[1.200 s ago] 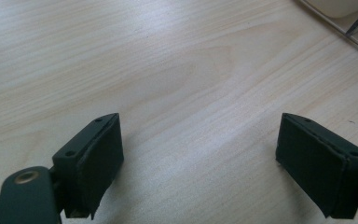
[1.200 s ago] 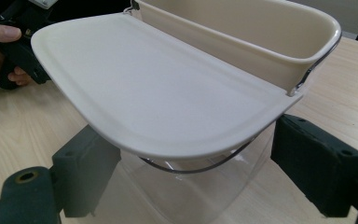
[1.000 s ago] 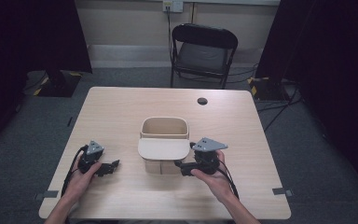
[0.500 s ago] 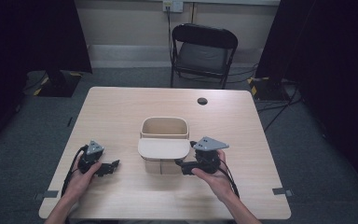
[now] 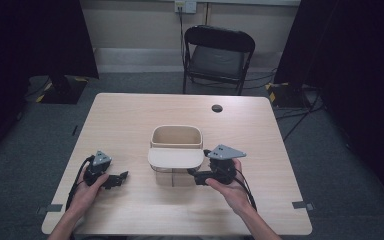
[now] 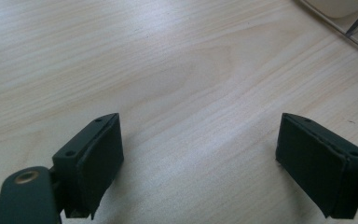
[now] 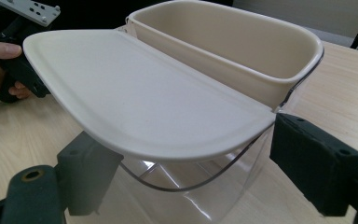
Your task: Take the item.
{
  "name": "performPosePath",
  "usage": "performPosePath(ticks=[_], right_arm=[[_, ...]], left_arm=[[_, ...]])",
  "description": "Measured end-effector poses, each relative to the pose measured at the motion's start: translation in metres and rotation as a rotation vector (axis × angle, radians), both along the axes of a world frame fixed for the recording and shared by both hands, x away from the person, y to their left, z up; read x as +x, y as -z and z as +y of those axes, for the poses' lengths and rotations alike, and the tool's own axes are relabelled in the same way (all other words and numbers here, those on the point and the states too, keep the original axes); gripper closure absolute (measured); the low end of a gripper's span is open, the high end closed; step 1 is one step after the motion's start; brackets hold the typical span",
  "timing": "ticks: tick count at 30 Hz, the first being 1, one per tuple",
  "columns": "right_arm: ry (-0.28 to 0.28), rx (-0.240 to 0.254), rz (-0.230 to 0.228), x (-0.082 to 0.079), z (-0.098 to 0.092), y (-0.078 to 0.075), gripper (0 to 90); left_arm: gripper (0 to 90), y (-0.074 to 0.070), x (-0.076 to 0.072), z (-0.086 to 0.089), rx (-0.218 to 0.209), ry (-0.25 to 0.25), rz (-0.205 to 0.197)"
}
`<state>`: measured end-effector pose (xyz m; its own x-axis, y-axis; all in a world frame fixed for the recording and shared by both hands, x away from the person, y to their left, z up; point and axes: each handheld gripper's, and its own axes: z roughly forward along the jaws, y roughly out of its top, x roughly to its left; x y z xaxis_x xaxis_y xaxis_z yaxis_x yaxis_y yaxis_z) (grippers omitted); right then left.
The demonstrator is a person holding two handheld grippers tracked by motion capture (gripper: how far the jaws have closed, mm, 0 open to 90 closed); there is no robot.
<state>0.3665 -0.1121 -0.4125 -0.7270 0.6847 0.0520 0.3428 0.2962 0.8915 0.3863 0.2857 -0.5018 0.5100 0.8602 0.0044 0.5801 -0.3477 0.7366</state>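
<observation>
The right gripper, jaws spread wide and holding nothing, sits just beside the clear container with its cream lid swung open, while the left gripper, jaws likewise apart, rests on the table farther off.

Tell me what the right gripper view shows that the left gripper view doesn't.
Right gripper view: the cream lid lying over the clear container's near half, the open cream tub behind it, and a hand on the other gripper. Left gripper view: mostly bare table, with just a container corner. Both: wood tabletop between two open black jaws.
</observation>
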Motion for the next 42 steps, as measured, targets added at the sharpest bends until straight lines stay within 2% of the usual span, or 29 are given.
performPosePath(ticks=[42], right_arm=[[0.0,0.021,-0.022,0.0075,0.0014,-0.0093,18.1]], left_arm=[[14.2,0.0,0.0,0.0,0.0,0.0,0.0]])
